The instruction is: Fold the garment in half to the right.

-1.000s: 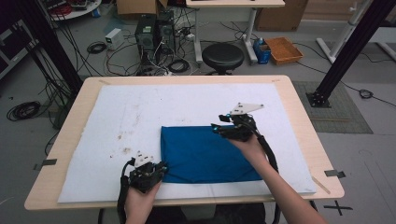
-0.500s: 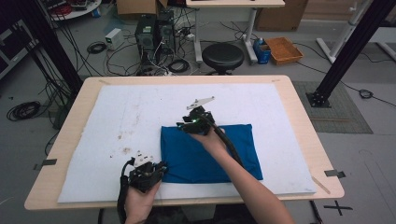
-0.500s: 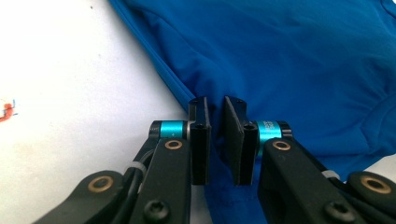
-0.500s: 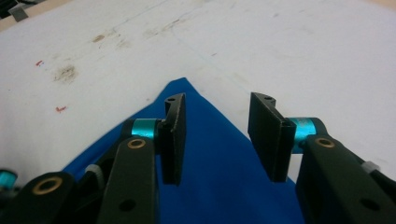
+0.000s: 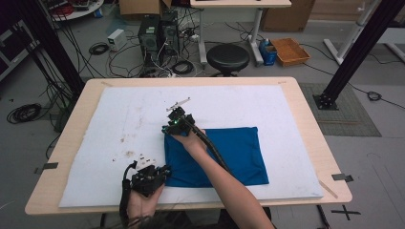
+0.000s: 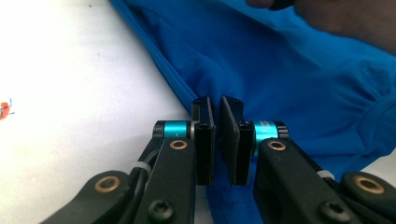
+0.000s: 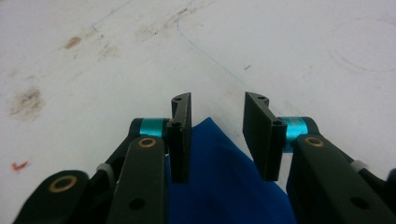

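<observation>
Near the table's (image 5: 305, 95) front edge, the left gripper (image 6: 217, 135) is pinched on the near-left corner of the blue cloth (image 5: 229, 152). The right gripper (image 7: 217, 140), jaws apart and just closing, straddles the far-left corner; its view shows the tip untouched.

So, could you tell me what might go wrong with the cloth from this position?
The right gripper has been closing, but its jaws still stand apart over the blue cloth's far corner, so it may miss or pinch only the tip. The left gripper grips near the cloth's edge and could slip off when lifted.
</observation>
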Demonstrator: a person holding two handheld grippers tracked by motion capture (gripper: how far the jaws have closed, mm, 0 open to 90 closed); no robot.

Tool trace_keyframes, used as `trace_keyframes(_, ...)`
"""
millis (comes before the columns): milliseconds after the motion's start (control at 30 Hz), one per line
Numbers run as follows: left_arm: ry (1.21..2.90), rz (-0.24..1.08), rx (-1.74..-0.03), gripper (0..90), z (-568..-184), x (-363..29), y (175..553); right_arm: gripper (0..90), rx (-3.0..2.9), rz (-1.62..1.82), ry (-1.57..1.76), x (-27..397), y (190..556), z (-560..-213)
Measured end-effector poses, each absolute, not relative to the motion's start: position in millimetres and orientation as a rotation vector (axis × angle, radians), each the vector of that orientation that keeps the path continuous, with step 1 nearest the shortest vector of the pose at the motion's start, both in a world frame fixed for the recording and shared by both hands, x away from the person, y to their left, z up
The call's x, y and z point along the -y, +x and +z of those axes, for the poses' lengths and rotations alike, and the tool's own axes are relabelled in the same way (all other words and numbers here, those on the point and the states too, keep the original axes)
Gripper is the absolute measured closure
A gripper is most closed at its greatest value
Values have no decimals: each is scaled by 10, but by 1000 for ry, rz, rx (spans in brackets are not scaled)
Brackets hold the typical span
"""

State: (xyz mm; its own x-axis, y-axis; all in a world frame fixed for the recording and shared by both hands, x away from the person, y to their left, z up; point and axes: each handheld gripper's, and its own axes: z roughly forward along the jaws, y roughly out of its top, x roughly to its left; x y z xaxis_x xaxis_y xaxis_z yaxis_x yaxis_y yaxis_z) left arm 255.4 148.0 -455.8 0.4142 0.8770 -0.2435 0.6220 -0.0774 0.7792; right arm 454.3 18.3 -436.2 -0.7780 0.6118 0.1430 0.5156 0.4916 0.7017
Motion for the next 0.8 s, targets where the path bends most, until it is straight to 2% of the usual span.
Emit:
trace_keyframes(300, 1789, 368, -1297, 836, -4554, -1487, 2554, 868, -2611, 1146, 926, -235, 4551, -4420)
trace_keyframes(600, 1794, 375, -1205, 841, -4440, -1503, 2519, 871, -2587, 1246, 904, -90, 4528, -4190)
trace_keyframes(800, 1789, 354, -1113, 841, -4279, -1401, 2494, 870, -2572, 1353, 898, 153, 4502, -3967)
